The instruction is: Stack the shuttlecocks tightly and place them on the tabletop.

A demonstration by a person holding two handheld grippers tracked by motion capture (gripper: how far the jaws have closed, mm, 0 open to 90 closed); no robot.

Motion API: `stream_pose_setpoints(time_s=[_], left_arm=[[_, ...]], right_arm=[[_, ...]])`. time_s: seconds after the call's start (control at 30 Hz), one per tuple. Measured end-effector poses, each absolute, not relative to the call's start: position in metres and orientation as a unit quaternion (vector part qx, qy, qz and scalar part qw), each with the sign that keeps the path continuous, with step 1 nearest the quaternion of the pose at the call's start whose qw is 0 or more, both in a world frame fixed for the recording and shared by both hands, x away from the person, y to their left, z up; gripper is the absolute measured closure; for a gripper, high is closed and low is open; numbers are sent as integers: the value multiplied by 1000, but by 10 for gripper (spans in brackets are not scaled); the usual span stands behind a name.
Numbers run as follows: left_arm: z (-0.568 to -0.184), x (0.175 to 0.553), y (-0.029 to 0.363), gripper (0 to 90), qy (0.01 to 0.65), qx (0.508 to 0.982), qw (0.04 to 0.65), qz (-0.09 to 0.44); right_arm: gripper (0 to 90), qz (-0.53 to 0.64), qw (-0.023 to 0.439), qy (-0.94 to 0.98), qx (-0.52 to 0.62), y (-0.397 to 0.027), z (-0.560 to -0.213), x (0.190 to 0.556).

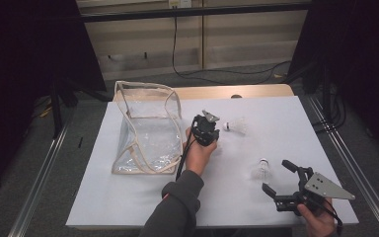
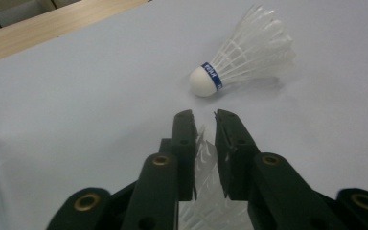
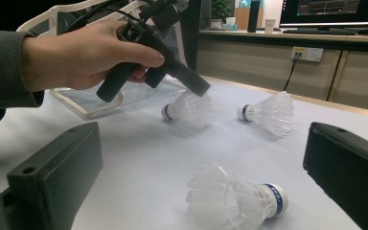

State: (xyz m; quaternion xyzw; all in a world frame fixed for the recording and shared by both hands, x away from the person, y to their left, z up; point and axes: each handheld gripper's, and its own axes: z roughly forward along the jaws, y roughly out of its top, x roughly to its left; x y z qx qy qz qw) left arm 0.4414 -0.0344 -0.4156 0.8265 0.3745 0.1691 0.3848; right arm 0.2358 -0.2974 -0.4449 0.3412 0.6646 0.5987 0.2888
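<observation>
Three white shuttlecocks with blue bands lie on the white table. My left gripper, at the table's middle, has its jaws a narrow gap apart, with the feather skirt of one shuttlecock between them; this shuttlecock rests on the table. A second shuttlecock lies just beyond it. My right gripper stands wide open at the front right. The third shuttlecock lies on its side in front of its jaws, untouched.
A clear plastic bag with cream trim and handles stands open at the table's left, close to the left hand. A wooden strip runs along the far edge. Cables lie on the floor beyond.
</observation>
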Motion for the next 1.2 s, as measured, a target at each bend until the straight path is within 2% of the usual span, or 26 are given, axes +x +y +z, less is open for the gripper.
stream_pose_setpoints(time_s=[0.13, 0.3, 1.0, 1.2], left_arm=[[-415, 441, -34, 710, 381, 819, 398, 159], [-415, 441, -34, 690, 381, 819, 400, 157], [-415, 435, -33, 711, 377, 818, 412, 137], [-412, 434, -31, 694, 377, 814, 420, 135]], right_arm=[[0, 599, 289, 665, 340, -297, -445, 236], [0, 598, 288, 666, 341, -297, -445, 236], [0, 596, 288, 667, 341, -296, -445, 236], [0, 596, 288, 668, 341, -296, -445, 236]])
